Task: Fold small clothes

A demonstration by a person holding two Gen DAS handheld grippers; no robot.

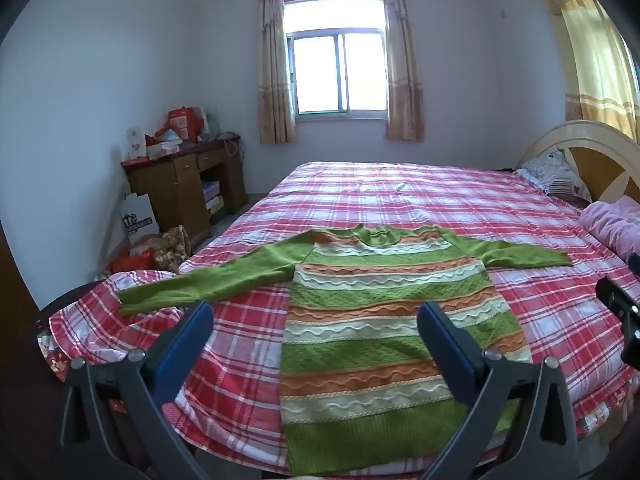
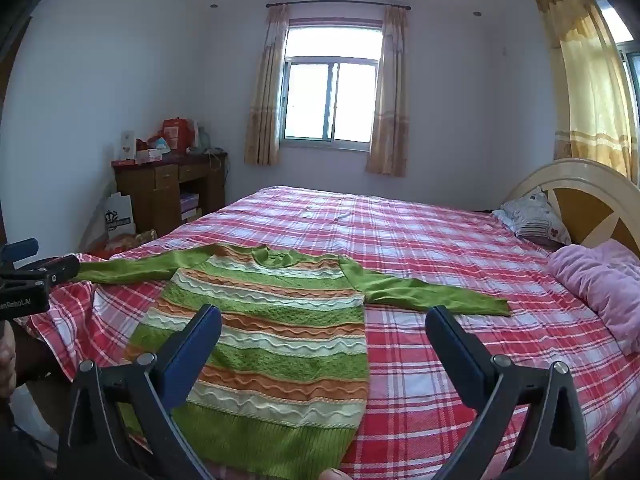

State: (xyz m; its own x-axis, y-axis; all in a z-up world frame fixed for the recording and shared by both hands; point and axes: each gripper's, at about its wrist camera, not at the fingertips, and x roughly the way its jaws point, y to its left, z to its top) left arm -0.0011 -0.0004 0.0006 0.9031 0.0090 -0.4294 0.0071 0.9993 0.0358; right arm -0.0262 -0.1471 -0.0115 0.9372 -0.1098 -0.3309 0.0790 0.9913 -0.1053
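A small knitted sweater [image 1: 360, 320] [image 2: 264, 328], green with orange and cream wavy stripes, lies flat on the bed with both green sleeves spread out to the sides and its hem at the near edge. My left gripper [image 1: 316, 312] hovers above the sweater's lower left part, jaws wide open, nothing between them. My right gripper [image 2: 324, 320] hangs over the sweater's right edge, also wide open and empty. The right gripper's body shows at the right rim of the left wrist view, and the left gripper's body at the left rim of the right wrist view.
The bed [image 1: 440, 200] [image 2: 440, 240] carries a red and white plaid sheet. A pink blanket [image 2: 600, 280] and a pillow [image 2: 532, 216] lie by the headboard on the right. A wooden desk [image 1: 188, 176] with clutter and bags stands left of the bed, under the window wall.
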